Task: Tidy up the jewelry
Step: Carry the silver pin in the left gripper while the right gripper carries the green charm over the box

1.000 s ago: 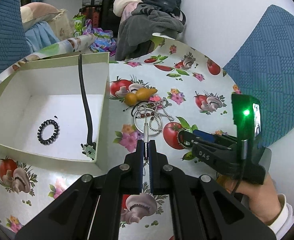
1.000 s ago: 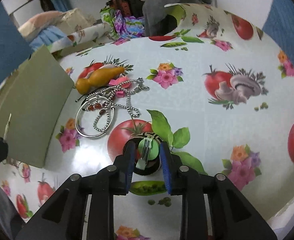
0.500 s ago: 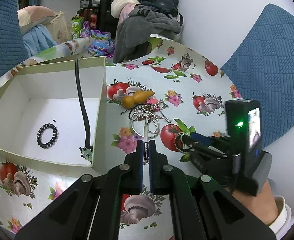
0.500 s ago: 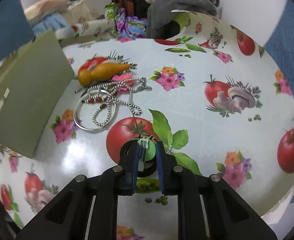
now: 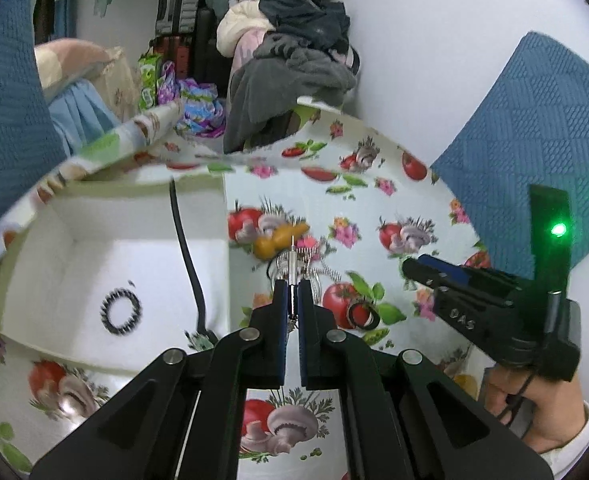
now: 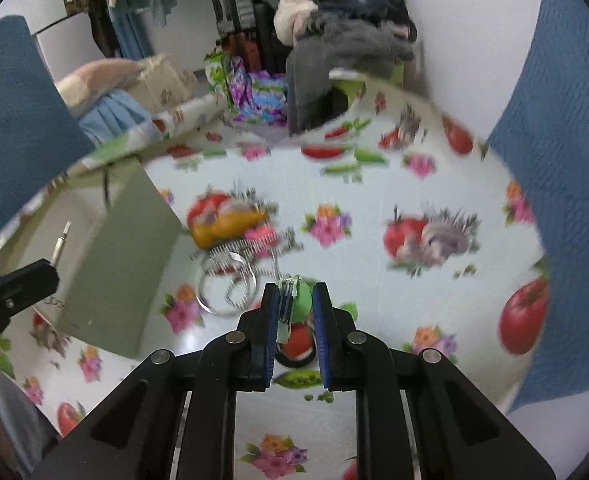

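Observation:
My left gripper point(image 5: 293, 294) is shut on a thin silver pin point(image 5: 291, 268) that sticks out forward, above the table. My right gripper point(image 6: 293, 306) is shut on a green hair clip point(image 6: 296, 302) and holds it lifted; it also shows in the left wrist view point(image 5: 418, 270). A black ring point(image 5: 361, 316) lies on the tablecloth below it. A heap of silver chains and a bangle point(image 6: 230, 280) lies beside an orange gourd charm point(image 6: 224, 228). The white box point(image 5: 94, 272) holds a black coil hair tie point(image 5: 120, 312).
A black cord point(image 5: 186, 256) hangs over the box's right wall. Clothes point(image 5: 290, 52) are piled past the table's far edge. A blue cushion point(image 5: 534, 160) stands at the right. The flowered tablecloth point(image 6: 374, 200) covers the table.
My right gripper has closed on the green clip and lifted it up off the black ring. My left gripper has risen a little with the pin still in it.

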A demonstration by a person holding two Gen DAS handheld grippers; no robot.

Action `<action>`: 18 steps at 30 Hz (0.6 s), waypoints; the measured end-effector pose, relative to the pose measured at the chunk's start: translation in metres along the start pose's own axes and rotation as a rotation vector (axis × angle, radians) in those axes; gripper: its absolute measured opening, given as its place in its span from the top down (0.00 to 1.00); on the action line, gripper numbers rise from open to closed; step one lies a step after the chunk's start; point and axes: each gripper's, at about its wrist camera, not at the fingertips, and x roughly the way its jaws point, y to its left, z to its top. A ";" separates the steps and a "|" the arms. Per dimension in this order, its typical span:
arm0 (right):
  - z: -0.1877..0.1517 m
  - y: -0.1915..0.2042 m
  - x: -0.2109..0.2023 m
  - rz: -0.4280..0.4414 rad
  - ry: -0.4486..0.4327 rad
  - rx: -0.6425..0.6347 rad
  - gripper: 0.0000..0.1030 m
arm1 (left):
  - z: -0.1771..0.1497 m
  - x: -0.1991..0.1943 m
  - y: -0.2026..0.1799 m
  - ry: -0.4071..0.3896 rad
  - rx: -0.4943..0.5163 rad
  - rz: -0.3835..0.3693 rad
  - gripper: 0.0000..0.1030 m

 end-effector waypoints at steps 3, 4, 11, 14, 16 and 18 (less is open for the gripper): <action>0.023 0.008 -0.027 0.006 -0.047 -0.005 0.86 | 0.018 -0.017 0.005 -0.022 0.006 -0.011 0.96; 0.032 0.012 -0.037 0.008 -0.065 -0.006 0.86 | 0.023 -0.022 0.006 -0.031 0.010 -0.011 0.96; 0.082 0.042 -0.097 0.025 -0.185 -0.033 0.86 | 0.058 -0.069 0.020 -0.102 0.027 -0.002 0.96; 0.096 0.057 -0.112 0.030 -0.215 -0.044 0.86 | 0.070 -0.088 0.030 -0.133 0.030 0.008 0.96; 0.104 0.066 -0.120 0.044 -0.230 -0.048 0.86 | 0.076 -0.097 0.037 -0.147 0.035 0.018 0.96; 0.109 0.078 -0.124 0.052 -0.244 -0.055 0.86 | 0.078 -0.103 0.047 -0.156 0.036 0.028 0.96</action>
